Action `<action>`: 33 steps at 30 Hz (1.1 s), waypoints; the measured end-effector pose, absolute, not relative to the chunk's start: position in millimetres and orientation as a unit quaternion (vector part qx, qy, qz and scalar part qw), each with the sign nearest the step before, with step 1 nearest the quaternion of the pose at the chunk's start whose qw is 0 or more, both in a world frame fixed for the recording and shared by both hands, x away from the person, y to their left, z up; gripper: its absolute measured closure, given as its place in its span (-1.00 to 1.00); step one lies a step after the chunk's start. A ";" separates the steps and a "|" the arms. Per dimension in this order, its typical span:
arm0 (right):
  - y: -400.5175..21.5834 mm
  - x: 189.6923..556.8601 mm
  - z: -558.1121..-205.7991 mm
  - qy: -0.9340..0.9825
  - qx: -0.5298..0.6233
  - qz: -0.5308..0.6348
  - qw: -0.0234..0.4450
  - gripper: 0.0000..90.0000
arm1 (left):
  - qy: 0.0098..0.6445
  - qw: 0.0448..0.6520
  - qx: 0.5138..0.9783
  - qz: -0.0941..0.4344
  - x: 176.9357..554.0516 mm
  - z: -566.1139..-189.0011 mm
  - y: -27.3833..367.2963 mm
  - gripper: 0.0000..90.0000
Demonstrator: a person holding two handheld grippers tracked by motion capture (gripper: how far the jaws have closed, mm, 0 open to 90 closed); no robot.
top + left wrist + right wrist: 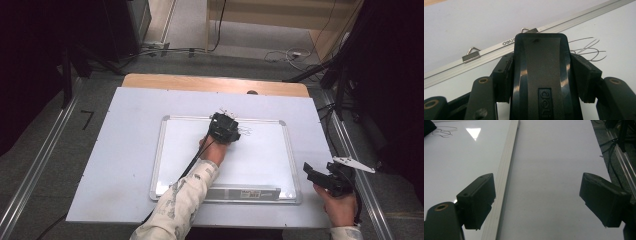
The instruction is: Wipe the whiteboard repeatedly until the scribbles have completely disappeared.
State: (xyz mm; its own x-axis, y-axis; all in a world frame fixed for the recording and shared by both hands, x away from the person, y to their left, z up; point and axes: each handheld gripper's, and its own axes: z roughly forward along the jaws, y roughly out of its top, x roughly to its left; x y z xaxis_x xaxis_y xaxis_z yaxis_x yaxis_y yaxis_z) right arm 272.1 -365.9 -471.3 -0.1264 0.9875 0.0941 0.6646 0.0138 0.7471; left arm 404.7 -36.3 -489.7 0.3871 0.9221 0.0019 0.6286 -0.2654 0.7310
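A silver-framed whiteboard [159, 155] lies flat on the table. My left gripper [224, 127] is over its upper middle, shut on a glossy black board eraser [541, 75]; the black pads [584, 75] press on both of its long sides. Thin black pen scribbles [589, 50] lie on the board just beyond the eraser, to its right, and show again as scribbles [442, 131] at the top left of the right gripper view. My right gripper [310, 172] rests off the board's lower right corner. That right gripper [536, 197] is open, with bare table between its jaws.
A pale sheet [115, 150] covers the table, with a wooden strip [200, 82] along the far edge. Two metal hanging clips [471, 55] sit on the board's top frame. A labelled tray [245, 192] runs along the board's near edge. Cables [290, 54] lie on the floor beyond.
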 end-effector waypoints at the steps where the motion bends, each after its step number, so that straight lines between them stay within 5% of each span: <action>1: -365.9 272.1 -471.3 0.670 0.616 0.337 0.239 -0.73 | 0.506 0.333 0.764 0.221 405.1 -489.9 -37.6 -0.08; 33: -366.6 272.8 -471.7 0.671 0.616 0.338 0.236 -0.73 | 0.486 0.338 0.778 0.213 410.6 -489.9 -76.8 -0.08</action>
State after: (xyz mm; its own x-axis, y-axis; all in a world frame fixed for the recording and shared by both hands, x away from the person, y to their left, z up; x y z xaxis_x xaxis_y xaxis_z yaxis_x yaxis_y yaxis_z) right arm 272.8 -366.6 -471.7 -0.1289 0.9867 0.0992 0.6678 0.0125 0.7443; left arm 410.6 -76.8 -489.9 0.4379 0.8990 0.0028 0.6113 -0.3000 0.7323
